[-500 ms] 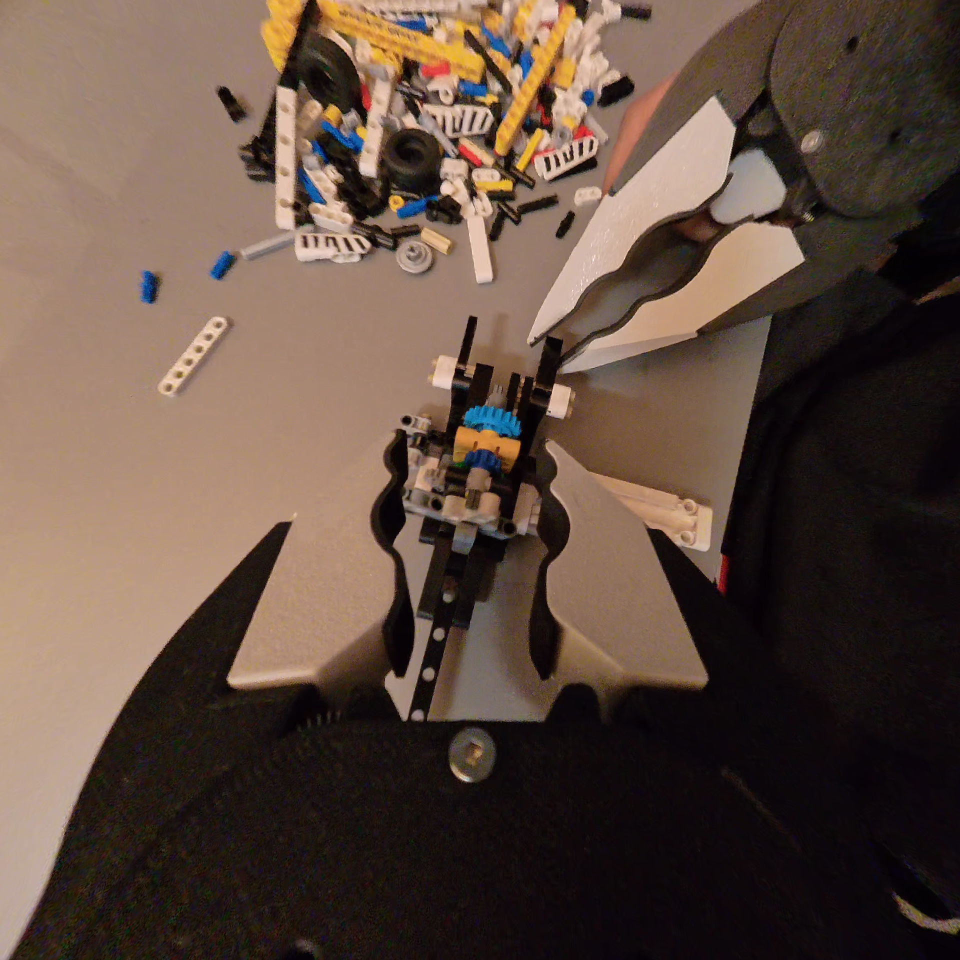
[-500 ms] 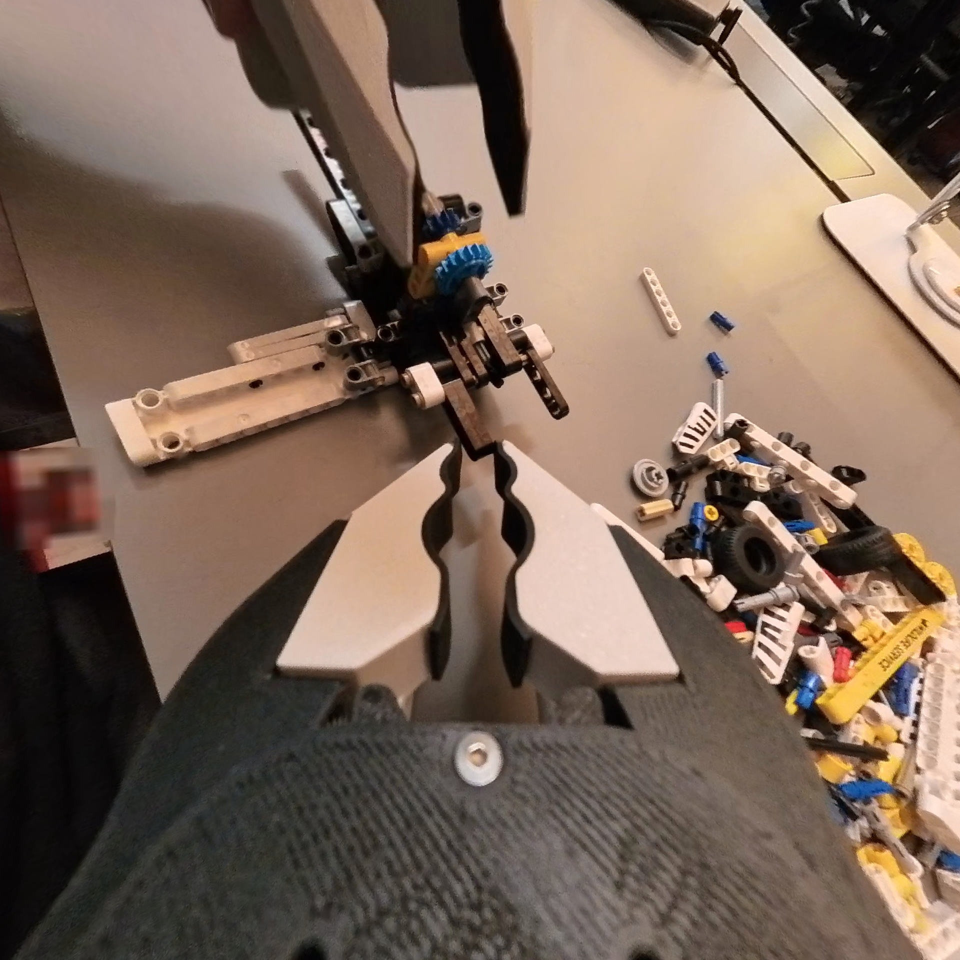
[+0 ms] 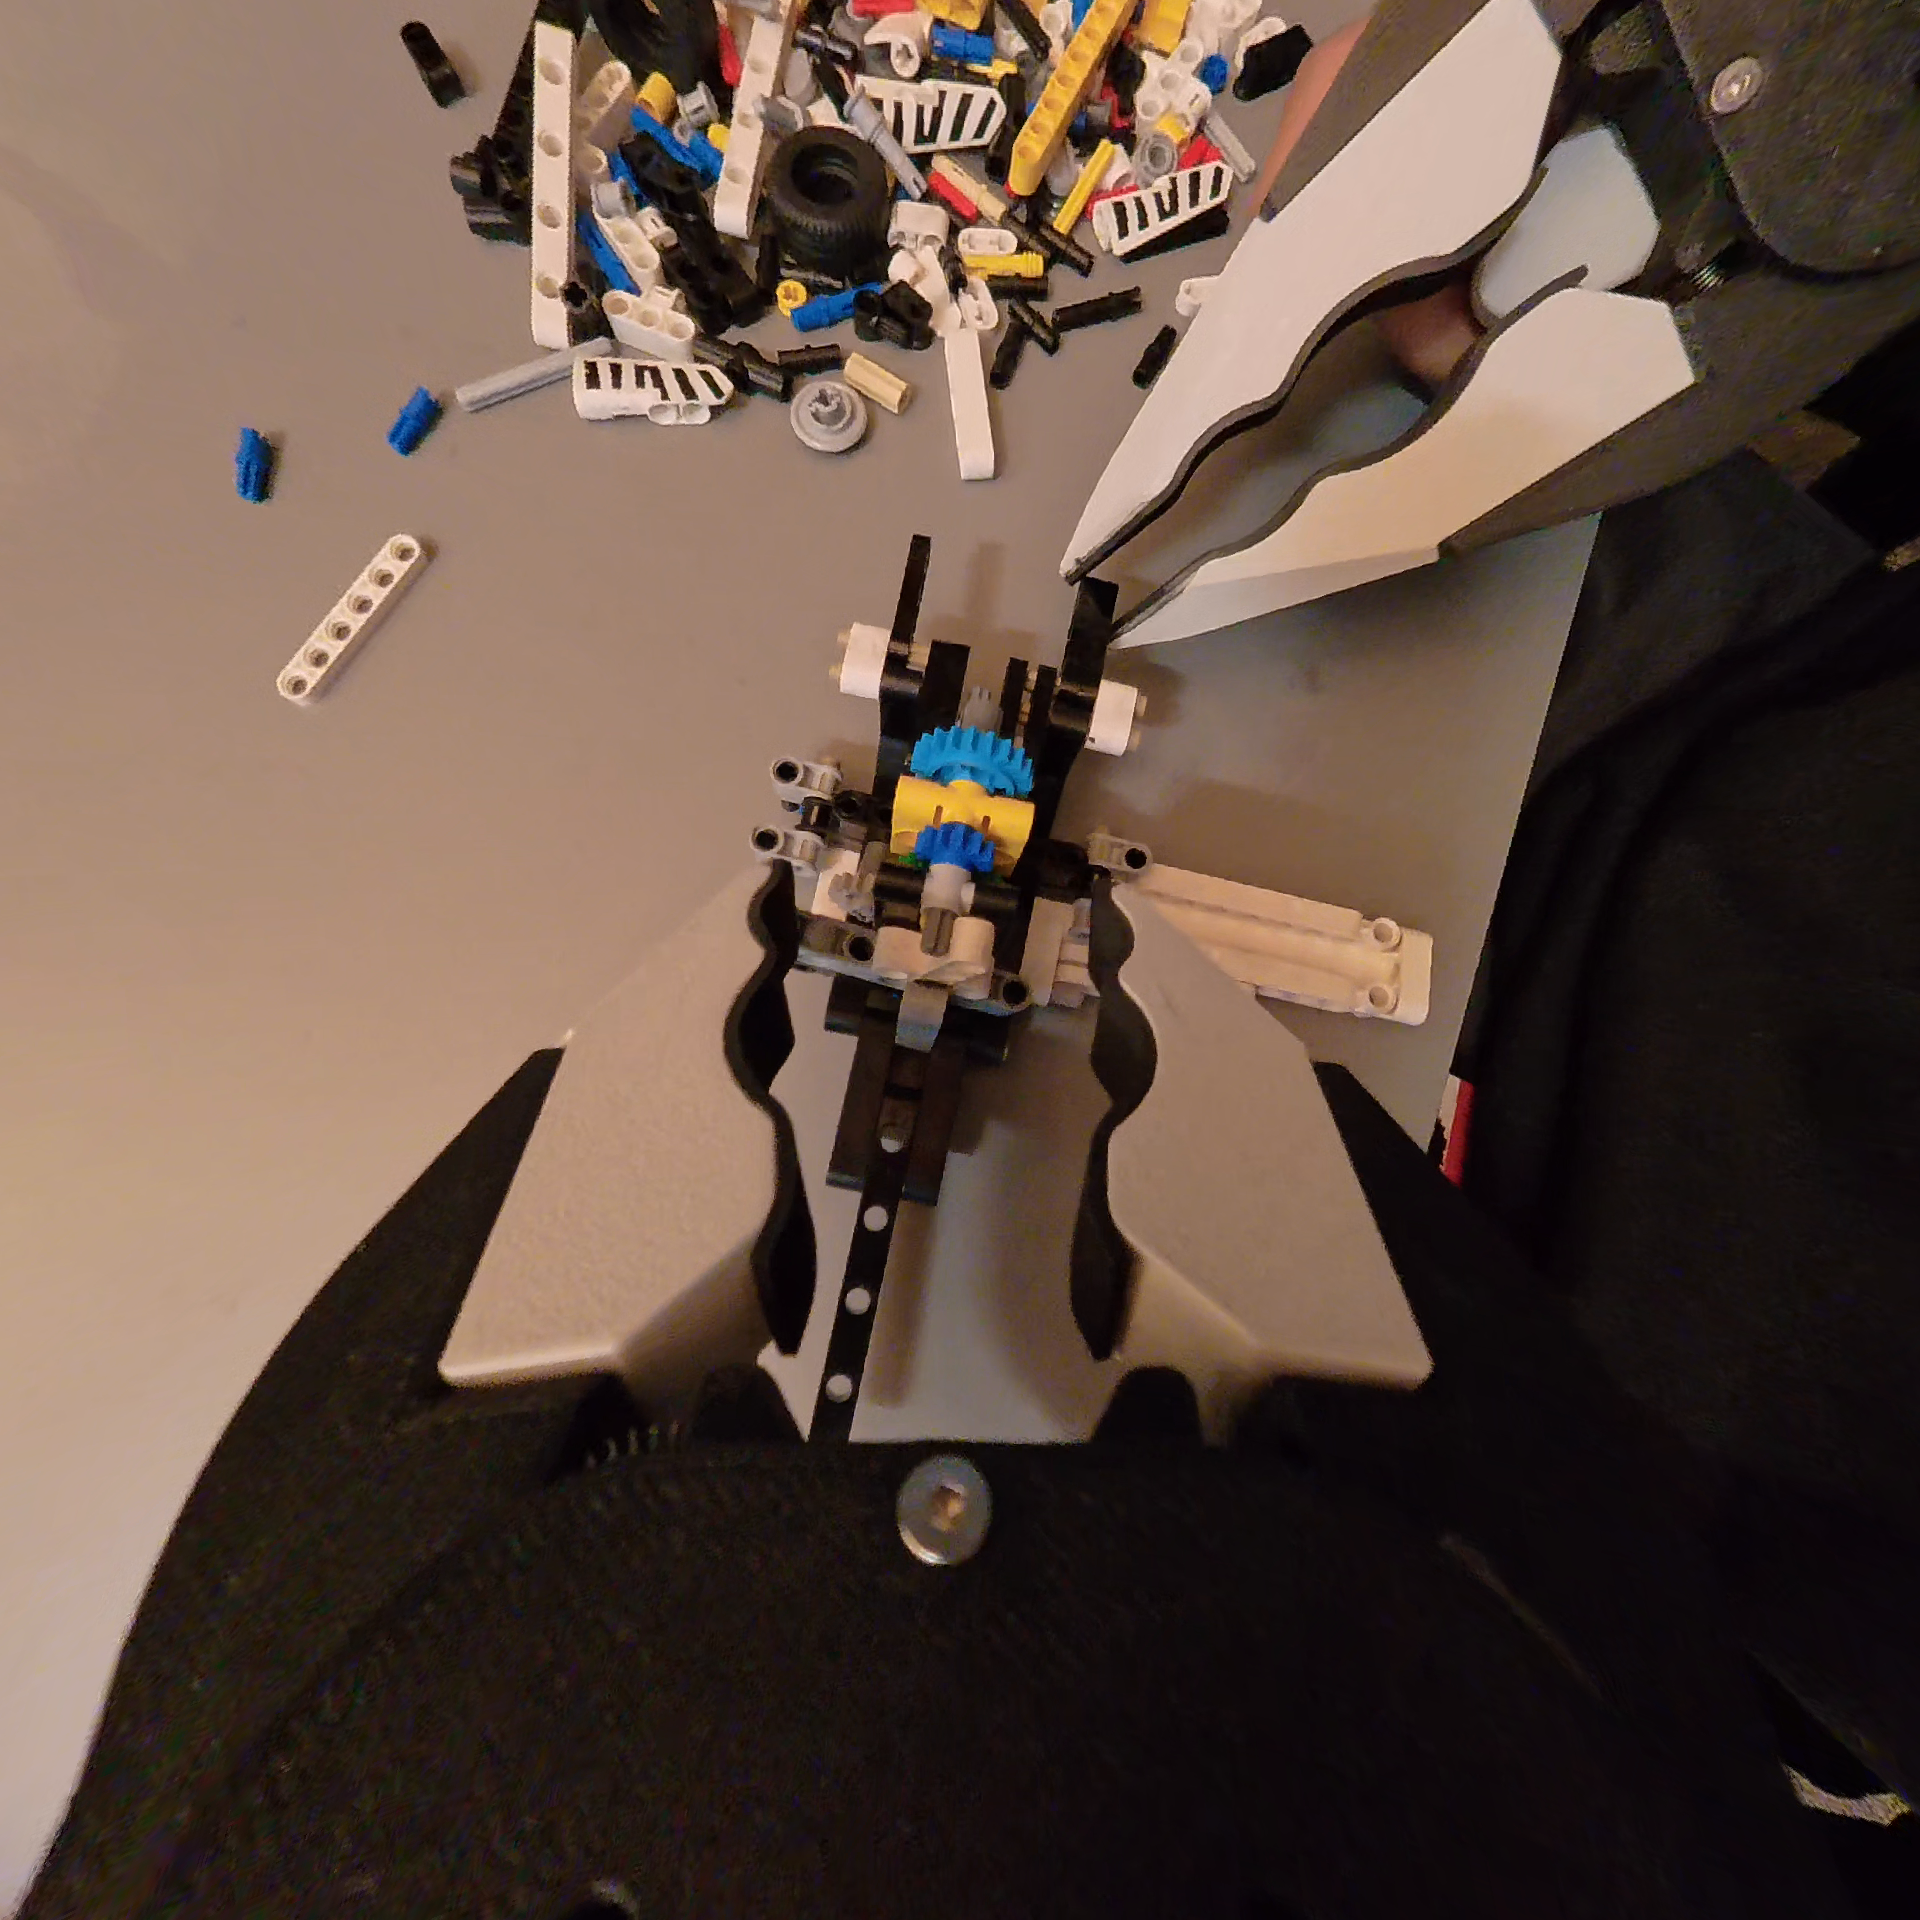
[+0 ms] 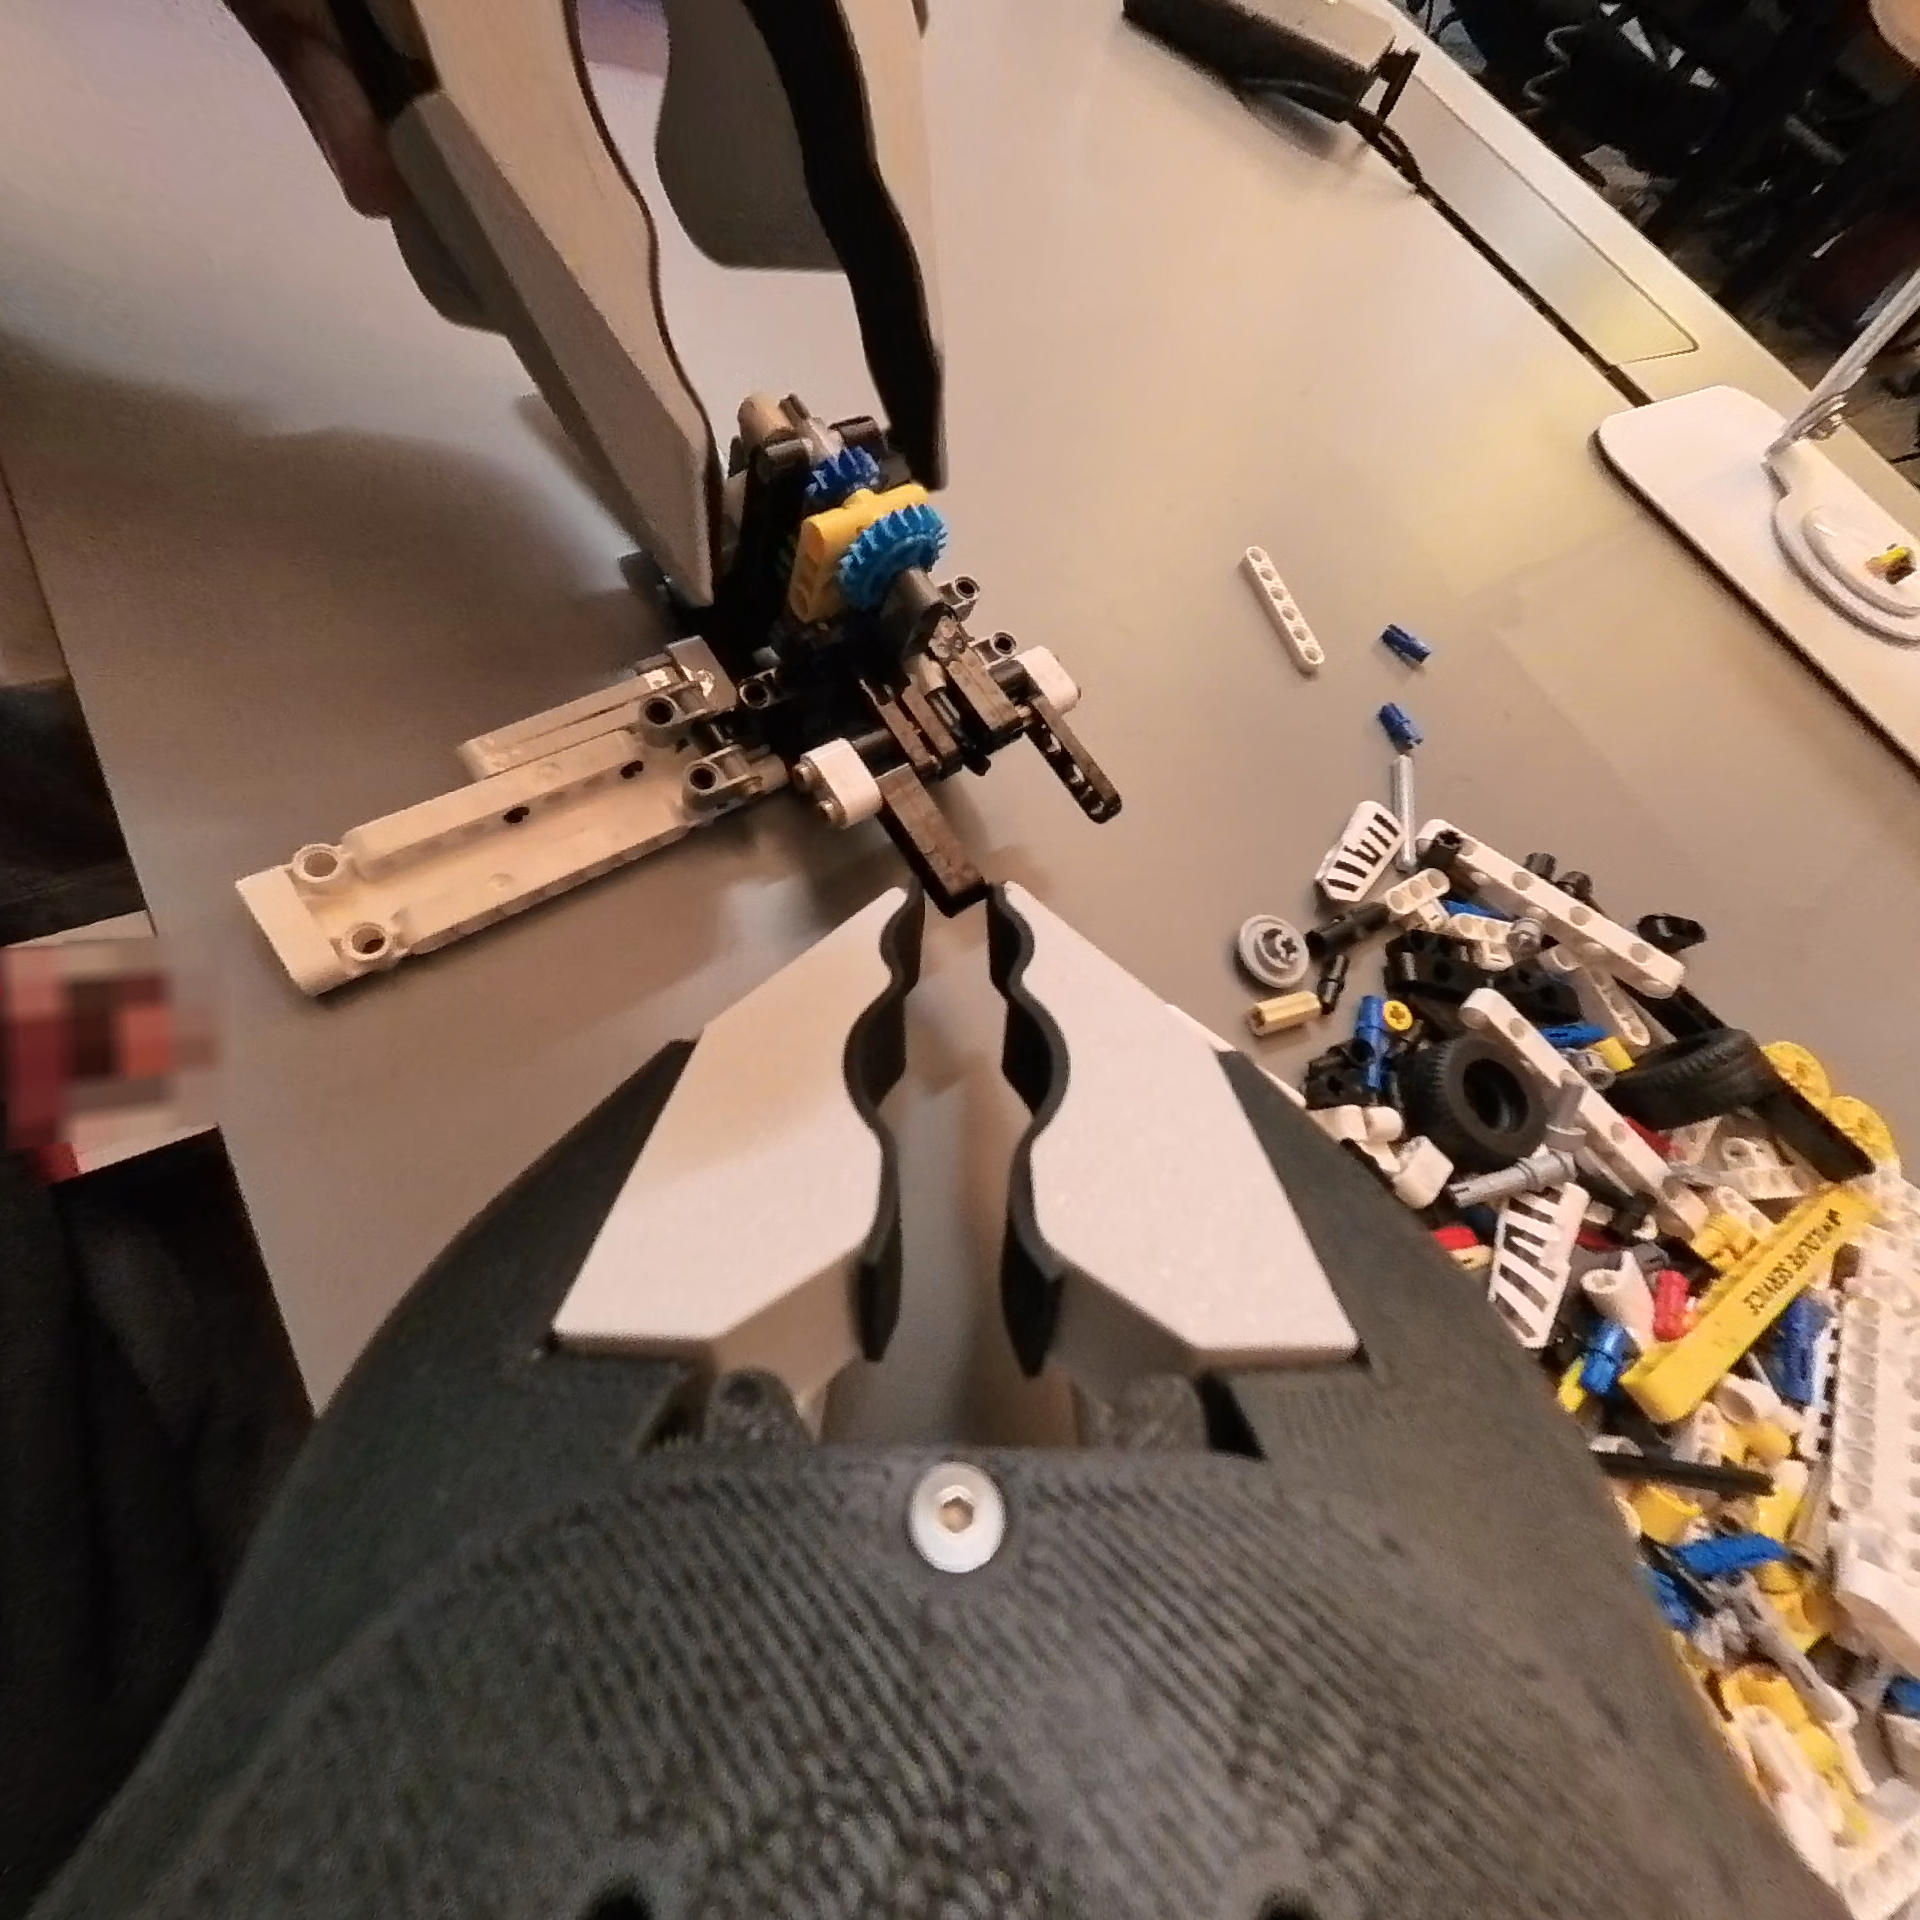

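Observation:
A small brick assembly (image 3: 956,821) with blue gears, a yellow block, black beams and a white side panel (image 3: 1299,956) lies on the grey table. My left gripper (image 3: 940,904) is open; its pads straddle the assembly's near end without clamping it. My right gripper (image 4: 951,904) is shut on the end of a black beam (image 4: 940,852) that sticks out of the assembly (image 4: 862,644). In the left wrist view the right gripper (image 3: 1091,597) comes in from the upper right onto that beam. In the right wrist view the left gripper (image 4: 810,530) hangs over the gears.
A pile of loose bricks and tyres (image 3: 883,156) lies beyond the assembly; it also shows in the right wrist view (image 4: 1558,1143). A white holed beam (image 3: 353,618) and blue pins (image 3: 252,462) lie apart. The table edge (image 3: 1507,935) runs close by. A white stand base (image 4: 1766,520) sits far right. Spacing between my two grippers at the tips: around 7 cm.
My left gripper's jaws have widened and let go of the assembly's sides. My right gripper stays shut on the black beam. The assembly has barely moved.

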`<state>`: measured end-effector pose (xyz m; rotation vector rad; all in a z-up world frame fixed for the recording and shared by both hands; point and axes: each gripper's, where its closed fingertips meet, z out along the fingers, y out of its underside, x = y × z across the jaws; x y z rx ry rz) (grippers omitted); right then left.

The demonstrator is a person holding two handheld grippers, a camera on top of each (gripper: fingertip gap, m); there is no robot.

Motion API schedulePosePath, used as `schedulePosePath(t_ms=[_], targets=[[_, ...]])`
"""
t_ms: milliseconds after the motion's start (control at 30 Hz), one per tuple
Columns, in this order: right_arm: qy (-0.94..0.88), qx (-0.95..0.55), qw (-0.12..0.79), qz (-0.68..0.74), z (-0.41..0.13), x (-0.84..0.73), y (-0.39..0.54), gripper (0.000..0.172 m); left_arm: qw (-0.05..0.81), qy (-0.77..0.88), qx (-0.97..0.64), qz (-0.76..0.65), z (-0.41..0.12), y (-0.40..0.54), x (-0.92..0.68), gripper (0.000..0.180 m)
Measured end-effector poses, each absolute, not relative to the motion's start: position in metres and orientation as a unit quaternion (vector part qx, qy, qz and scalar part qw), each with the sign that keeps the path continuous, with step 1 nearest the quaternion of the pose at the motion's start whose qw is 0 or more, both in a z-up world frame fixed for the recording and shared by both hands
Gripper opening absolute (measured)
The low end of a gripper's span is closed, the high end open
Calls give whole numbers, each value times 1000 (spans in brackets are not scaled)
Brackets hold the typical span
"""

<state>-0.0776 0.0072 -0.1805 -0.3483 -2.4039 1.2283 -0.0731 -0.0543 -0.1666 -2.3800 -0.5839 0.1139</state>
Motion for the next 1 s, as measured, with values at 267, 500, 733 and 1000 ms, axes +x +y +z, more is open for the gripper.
schedulePosePath(t_ms=[267, 500, 733, 1000], targets=[[-866, -121, 210, 436, -182, -77, 7, 10, 332, -226, -915, 32, -176, -47, -72, 55], [-868, -122, 209, 435, -183, -77, 6, 10, 325, -223, -919, 34, -184, -41, -74, 55], [-868, -121, 207, 435, -183, -77, 6, 10, 329, -221, -916, 53, -186, -35, -80, 51], [-855, -122, 219, 454, -175, -78, 8, 10, 412, -248, -874, 67, -154, -74, -96, 24]])
